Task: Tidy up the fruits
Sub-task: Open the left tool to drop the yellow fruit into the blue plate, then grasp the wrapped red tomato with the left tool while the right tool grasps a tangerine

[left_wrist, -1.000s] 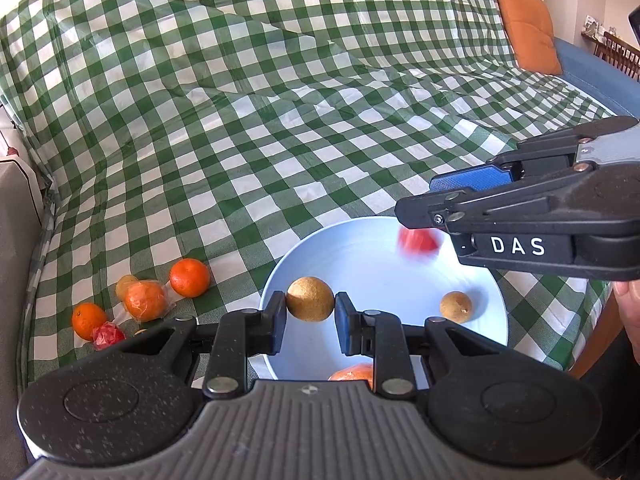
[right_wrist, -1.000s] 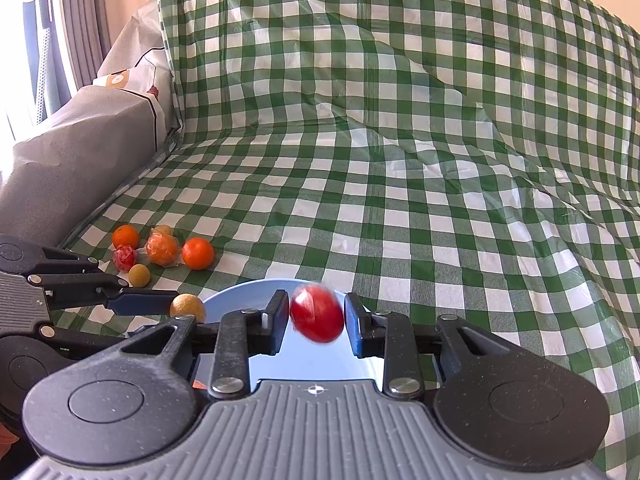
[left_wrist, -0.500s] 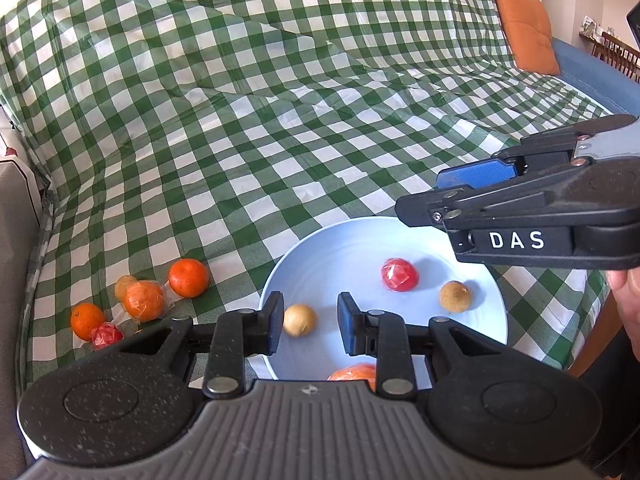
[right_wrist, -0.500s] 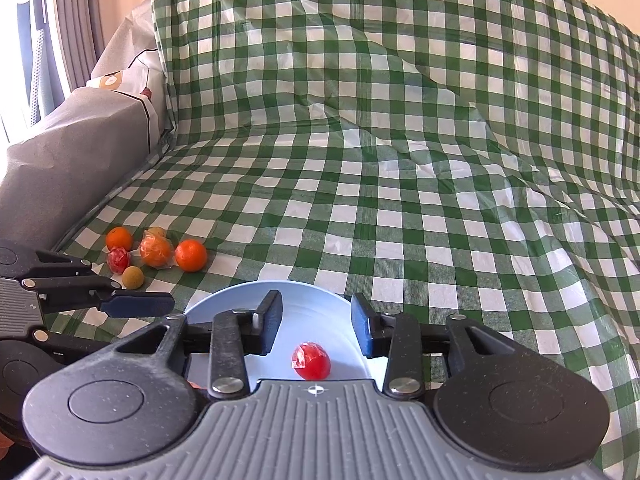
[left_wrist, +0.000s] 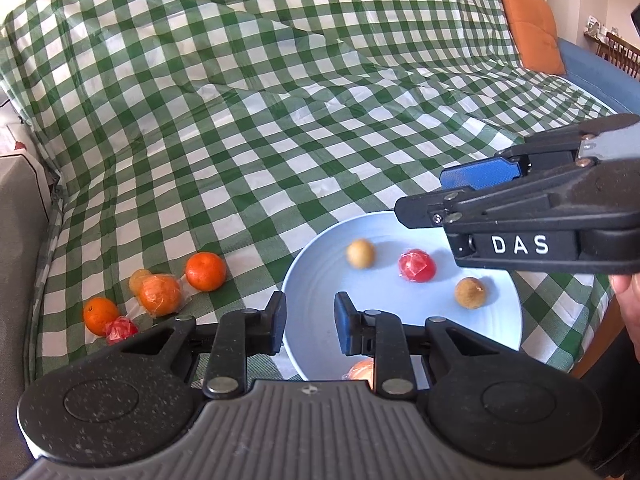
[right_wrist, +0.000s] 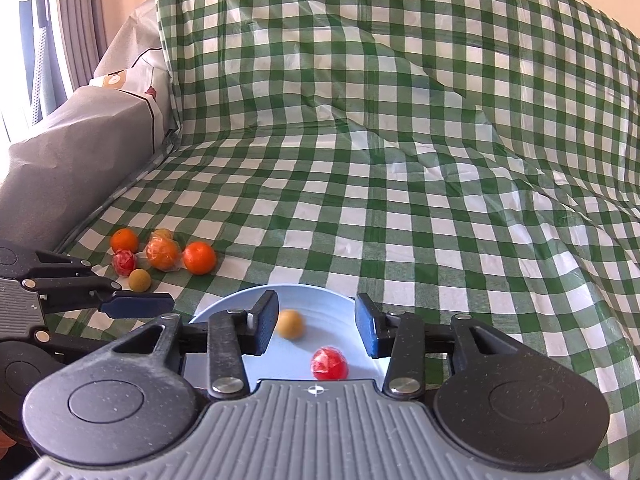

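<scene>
A pale blue bowl (left_wrist: 304, 264) sits on the green checked cloth. In it lie a blurred tan fruit (left_wrist: 360, 253), a red wrapped fruit (left_wrist: 416, 265), another tan fruit (left_wrist: 470, 292) and an orange one (left_wrist: 360, 368) half hidden by my left gripper (left_wrist: 310, 322). That gripper hovers at the bowl's near-left rim, jaws closing slightly with nothing between them. My right gripper (right_wrist: 317, 320) is over the bowl (right_wrist: 224, 304), jaws opening and empty. The red fruit (right_wrist: 329, 363) and tan fruit (right_wrist: 290, 323) lie below it. More fruit, among it a tangerine (left_wrist: 205, 271), is piled left of the bowl.
A grey-covered block (right_wrist: 60, 152) bounds the cloth on the left. An orange cushion (left_wrist: 532, 36) leans at the far right on blue upholstery. A hand (left_wrist: 628, 300) shows at the right edge. The cloth rises into a creased slope behind the bowl.
The red fruit left my right gripper and landed in the bowl; its jaws widened. The tan fruit dropped from my left gripper and rolled toward the bowl's far side.
</scene>
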`<action>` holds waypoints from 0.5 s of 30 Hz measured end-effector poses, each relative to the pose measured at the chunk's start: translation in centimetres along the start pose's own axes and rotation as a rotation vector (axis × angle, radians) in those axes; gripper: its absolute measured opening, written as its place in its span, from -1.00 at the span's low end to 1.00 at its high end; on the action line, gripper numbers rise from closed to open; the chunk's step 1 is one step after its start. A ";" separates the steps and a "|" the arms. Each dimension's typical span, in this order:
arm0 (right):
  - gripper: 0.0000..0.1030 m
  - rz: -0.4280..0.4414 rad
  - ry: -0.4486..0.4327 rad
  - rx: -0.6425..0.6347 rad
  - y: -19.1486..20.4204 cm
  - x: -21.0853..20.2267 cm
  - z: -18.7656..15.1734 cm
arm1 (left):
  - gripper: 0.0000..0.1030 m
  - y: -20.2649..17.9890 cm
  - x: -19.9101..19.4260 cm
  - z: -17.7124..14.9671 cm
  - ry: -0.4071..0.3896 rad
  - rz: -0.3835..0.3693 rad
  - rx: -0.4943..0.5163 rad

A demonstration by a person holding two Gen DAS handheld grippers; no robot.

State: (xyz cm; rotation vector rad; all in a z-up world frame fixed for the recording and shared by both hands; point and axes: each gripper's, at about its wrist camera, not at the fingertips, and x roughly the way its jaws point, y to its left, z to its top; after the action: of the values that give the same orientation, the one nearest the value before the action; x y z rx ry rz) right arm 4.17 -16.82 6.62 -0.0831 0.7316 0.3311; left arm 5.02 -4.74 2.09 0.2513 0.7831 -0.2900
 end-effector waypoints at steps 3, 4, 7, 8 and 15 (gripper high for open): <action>-0.14 0.005 0.000 -0.001 0.6 0.1 0.0 | -0.44 0.5 0.1 -0.2 0.004 0.003 -0.015; -0.14 0.007 -0.001 -0.001 0.9 0.2 0.1 | -0.44 0.6 0.2 -0.2 0.008 0.007 -0.018; -0.14 0.013 -0.005 -0.005 1.7 0.4 0.1 | -0.44 1.1 0.2 -0.3 0.004 0.009 -0.038; -0.14 0.013 -0.006 -0.008 2.0 0.5 0.2 | -0.44 1.3 0.2 -0.3 0.007 0.011 -0.045; -0.25 0.003 -0.064 0.006 3.4 0.5 0.9 | -0.44 3.5 0.1 -0.1 0.010 0.040 -0.139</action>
State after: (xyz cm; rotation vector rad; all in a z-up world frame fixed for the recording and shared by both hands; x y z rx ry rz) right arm 3.95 -13.26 7.12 -0.0659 0.6692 0.3330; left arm 6.23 -1.43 2.35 0.1373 0.8040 -0.1955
